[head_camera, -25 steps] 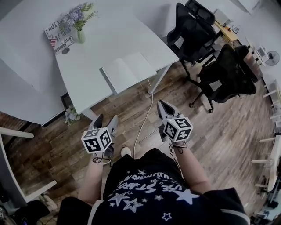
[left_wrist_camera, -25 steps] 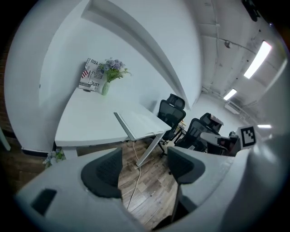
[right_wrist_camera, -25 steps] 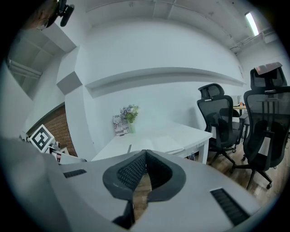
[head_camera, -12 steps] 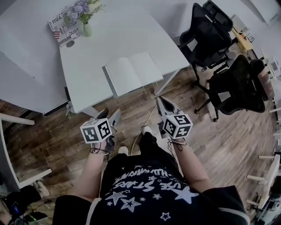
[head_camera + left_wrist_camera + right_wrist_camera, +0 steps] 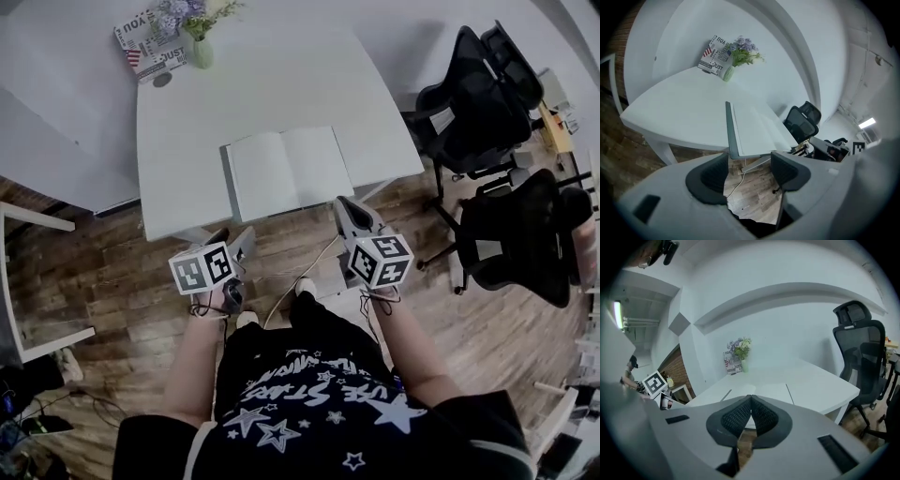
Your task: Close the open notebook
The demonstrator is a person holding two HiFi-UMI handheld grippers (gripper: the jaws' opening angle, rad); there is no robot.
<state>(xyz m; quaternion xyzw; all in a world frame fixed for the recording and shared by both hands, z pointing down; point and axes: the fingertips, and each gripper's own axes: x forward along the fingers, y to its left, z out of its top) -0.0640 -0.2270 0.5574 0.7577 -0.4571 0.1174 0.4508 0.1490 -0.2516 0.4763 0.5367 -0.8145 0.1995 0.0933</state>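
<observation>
The open notebook (image 5: 286, 172) lies flat with blank white pages near the front edge of the white table (image 5: 262, 94). My left gripper (image 5: 234, 242) hangs over the wooden floor just short of that edge, below the notebook's left page, open with nothing between its pads. In the left gripper view the notebook (image 5: 754, 129) lies straight ahead past the open left gripper (image 5: 750, 164). My right gripper (image 5: 342, 208) is at the table edge by the notebook's lower right corner. In the right gripper view the right gripper (image 5: 751, 401) is shut and empty, the notebook (image 5: 768, 392) just beyond.
A vase of flowers (image 5: 197, 42) and a printed card (image 5: 150, 45) stand at the table's far corner. Two black office chairs (image 5: 478, 103) (image 5: 525, 234) stand to the right. A white cable (image 5: 300, 281) runs over the floor under the table edge.
The person has stepped toward the table. Both grippers have moved forward and now sit at its front edge, close to the notebook. The right gripper stays shut.
</observation>
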